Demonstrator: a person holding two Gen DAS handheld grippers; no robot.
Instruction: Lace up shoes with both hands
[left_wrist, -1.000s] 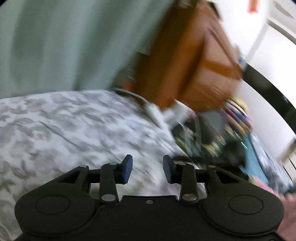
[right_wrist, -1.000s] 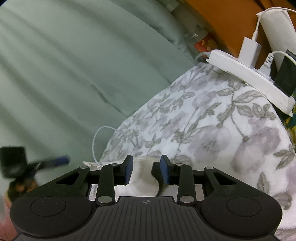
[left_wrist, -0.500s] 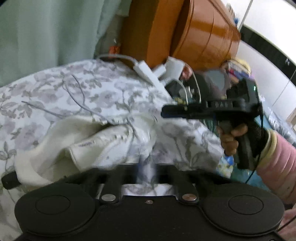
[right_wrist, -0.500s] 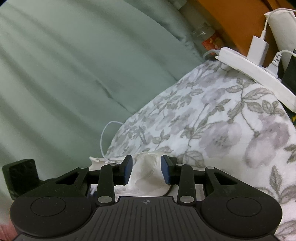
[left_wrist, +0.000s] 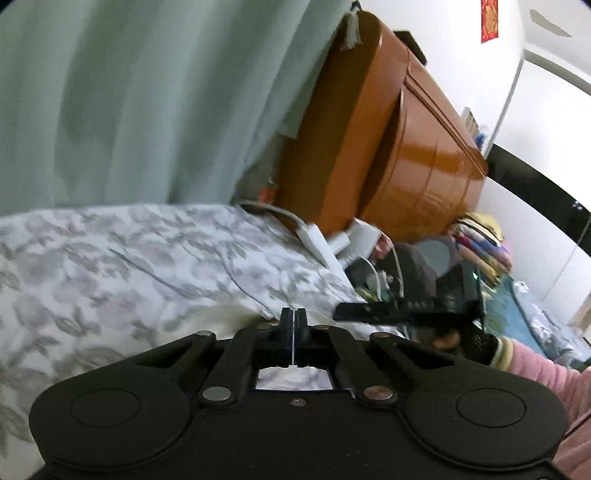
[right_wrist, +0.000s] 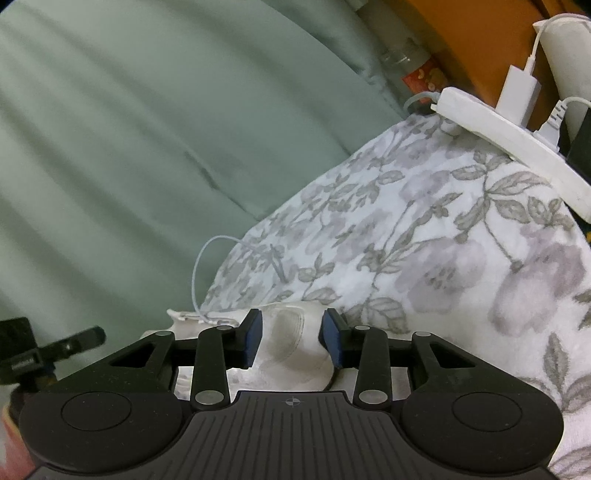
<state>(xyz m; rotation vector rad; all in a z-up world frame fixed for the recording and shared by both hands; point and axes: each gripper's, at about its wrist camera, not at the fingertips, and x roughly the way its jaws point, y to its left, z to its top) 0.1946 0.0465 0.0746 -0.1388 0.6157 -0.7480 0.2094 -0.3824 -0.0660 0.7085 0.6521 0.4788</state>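
Note:
A cream shoe (right_wrist: 291, 350) lies on the floral bedding (right_wrist: 443, 258), mostly hidden behind my right gripper (right_wrist: 291, 339), which is open with the shoe's rounded end between and just beyond its fingers. In the left wrist view only a cream edge of the shoe (left_wrist: 229, 314) shows. My left gripper (left_wrist: 293, 319) is shut, and a pale shoelace (left_wrist: 255, 299) runs up-left from its tips across the bedding. Another thin shoelace loop (right_wrist: 197, 273) arches up from the shoe. The right gripper (left_wrist: 345, 310) points in from the right, and the left gripper (right_wrist: 96, 334) sits low at the far left.
A white power strip (right_wrist: 517, 136) with plugged chargers lies at the bed's far corner beside an orange wooden cabinet (left_wrist: 406, 147). A green curtain (left_wrist: 129, 92) hangs behind the bed. A hand in a pink sleeve (left_wrist: 539, 373) holds the right gripper.
My left gripper went from open to shut as it dipped over the shoe, then tilted back up. The right gripper stayed open and edged closer to the shoe.

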